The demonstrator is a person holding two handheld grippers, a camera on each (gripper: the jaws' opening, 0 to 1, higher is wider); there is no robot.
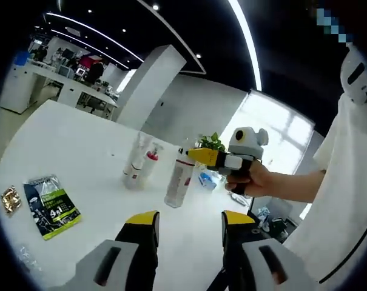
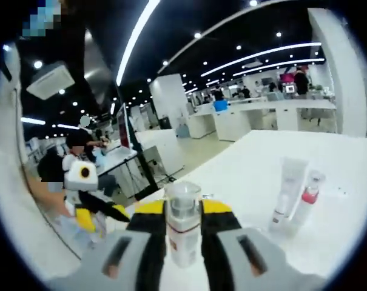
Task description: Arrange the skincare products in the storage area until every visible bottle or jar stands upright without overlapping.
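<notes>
1. Two views differ: the left gripper view takes in a green-and-black sachet (image 1: 51,206) and a small gold packet (image 1: 11,199) lying on the white worktop (image 1: 68,139) — the right gripper view looks toward distant desks.
2. No label writing is legible.
3. Right claw (image 2: 183,221) is clenched on the upright clear bottle (image 2: 184,227), a hand (image 1: 251,179) behind it; left claw (image 1: 189,221) is released, hovering. White tube (image 2: 288,185) and red-capped bottle (image 2: 309,197) stand touching nearby.
</notes>
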